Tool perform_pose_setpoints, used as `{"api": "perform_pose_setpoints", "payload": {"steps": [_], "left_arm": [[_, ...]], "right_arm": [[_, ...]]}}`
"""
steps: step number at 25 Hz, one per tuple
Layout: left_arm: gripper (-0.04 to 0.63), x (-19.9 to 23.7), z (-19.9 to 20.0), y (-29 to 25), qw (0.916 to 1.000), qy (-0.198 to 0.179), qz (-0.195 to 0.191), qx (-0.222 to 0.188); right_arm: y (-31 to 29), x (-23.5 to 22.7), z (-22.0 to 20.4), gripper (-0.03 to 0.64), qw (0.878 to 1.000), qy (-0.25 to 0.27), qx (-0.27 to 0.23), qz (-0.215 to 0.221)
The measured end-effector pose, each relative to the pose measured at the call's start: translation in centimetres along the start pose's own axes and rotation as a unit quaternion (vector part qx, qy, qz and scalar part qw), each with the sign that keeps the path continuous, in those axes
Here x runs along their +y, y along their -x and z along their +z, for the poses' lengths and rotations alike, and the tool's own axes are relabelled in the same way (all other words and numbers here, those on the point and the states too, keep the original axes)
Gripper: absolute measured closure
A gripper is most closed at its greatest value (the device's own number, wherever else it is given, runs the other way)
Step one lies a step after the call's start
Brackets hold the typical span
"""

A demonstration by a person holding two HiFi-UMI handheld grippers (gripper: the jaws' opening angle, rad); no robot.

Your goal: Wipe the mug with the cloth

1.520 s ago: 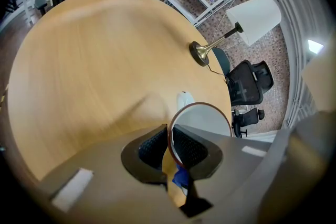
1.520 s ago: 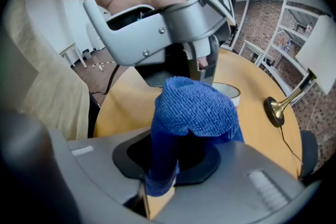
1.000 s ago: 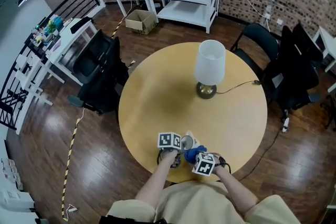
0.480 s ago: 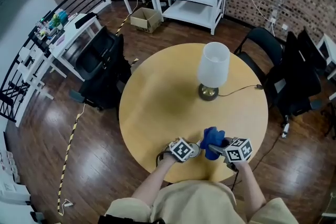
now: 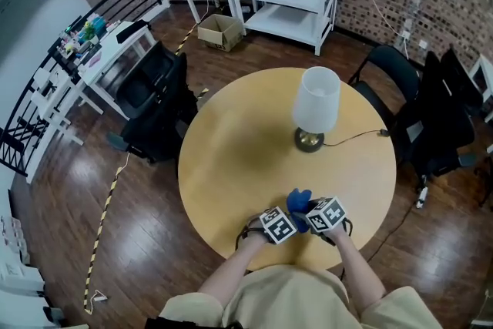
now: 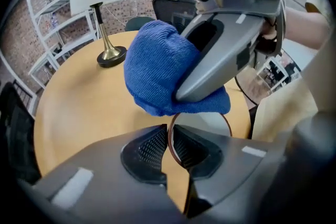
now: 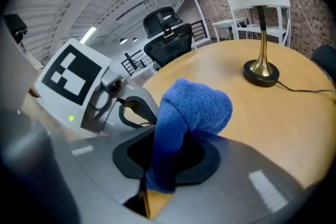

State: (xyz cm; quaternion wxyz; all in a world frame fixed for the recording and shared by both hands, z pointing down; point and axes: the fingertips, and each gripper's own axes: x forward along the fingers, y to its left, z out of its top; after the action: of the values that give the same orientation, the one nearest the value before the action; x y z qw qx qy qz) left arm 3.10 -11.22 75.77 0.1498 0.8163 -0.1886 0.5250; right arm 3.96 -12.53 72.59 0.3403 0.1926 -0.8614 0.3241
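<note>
Wiping appears under way at the near edge of the desk: the left gripper is clenched on the rim of the mug, while the right gripper, grasping the blue cloth, presses it to that rim; the rest likely awaits.

Lamp on table far side; cloth over mug (near edge), before lamp.
</note>
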Motion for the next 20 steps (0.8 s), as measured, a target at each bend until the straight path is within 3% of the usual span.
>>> {"api": "perform_pose_setpoints", "payload": {"steps": [5, 13, 20], "left_arm": [[0.566, -0.3, -0.3, 0.1, 0.9998, 0.018, 0.010, -0.008], [0.566, -0.7, -0.5, 0.2, 0.9995, 0.005, 0.020, -0.023], [0.563, -1.4, -1.1, 0.5, 0.9972, -0.009, 0.032, -0.067]], "right_arm": [[-0.3, -0.8, -0.3, 0.535, 1.000, -0.002, -0.016, 0.009], [-0.8, -3.6, -1.9, 0.541, 0.999, -0.003, -0.011, -0.035], [-1.0, -3.7, -2.9, 0.541, 0.997, -0.059, -0.043, -0.013]]}}
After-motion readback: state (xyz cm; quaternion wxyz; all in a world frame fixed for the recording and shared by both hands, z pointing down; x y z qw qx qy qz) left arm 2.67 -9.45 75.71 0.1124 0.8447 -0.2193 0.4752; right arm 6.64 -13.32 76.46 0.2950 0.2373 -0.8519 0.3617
